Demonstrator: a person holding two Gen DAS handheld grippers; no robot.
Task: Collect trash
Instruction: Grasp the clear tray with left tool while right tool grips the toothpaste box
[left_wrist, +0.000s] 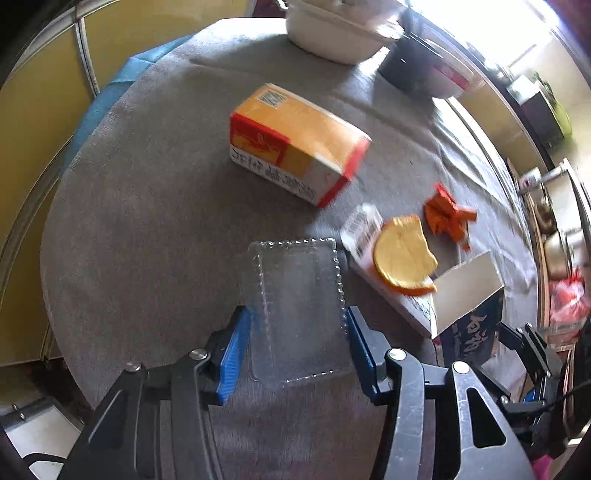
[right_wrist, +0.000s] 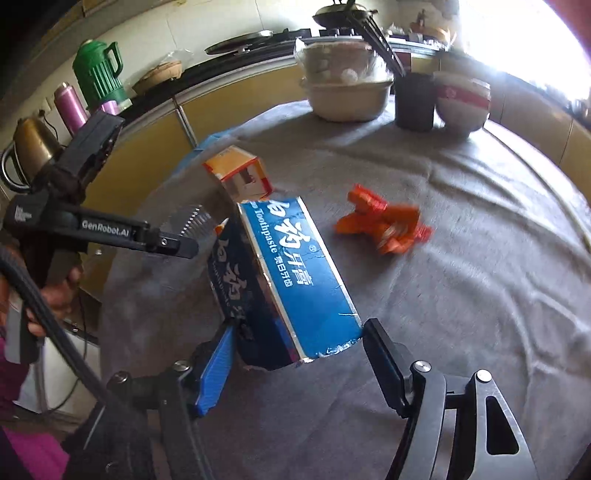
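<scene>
A round table (left_wrist: 129, 258) with a grey cloth holds the trash. At the far edge stand a cream pot (right_wrist: 347, 96) wrapped in clear film with pale round things inside, a dark cup (right_wrist: 413, 103) with black tongs (right_wrist: 376, 33) poking out, and a red and white bowl (right_wrist: 461, 107); what is in the bowl cannot be seen.

The left gripper (left_wrist: 295, 328) has its blue pads pressed on both long sides of a clear plastic tray (left_wrist: 299, 295). The tray is empty and its long side points away from the camera, toward the middle of the table.

The right gripper (right_wrist: 299, 354) has its jaws apart, with the near end of a blue toothpaste box (right_wrist: 295, 273) between them. The left pad touches the box and the right pad stands clear of it. The box runs long from the gripper toward the middle of the table, and its far end is open.

An orange and red carton (left_wrist: 295, 144) lies on its side in the middle, with one end open. A crumpled orange wrapper (right_wrist: 384, 221) lies near the blue box. A round yellow piece (left_wrist: 402, 254) rests on a white box (left_wrist: 365, 236) just beside the tray
</scene>
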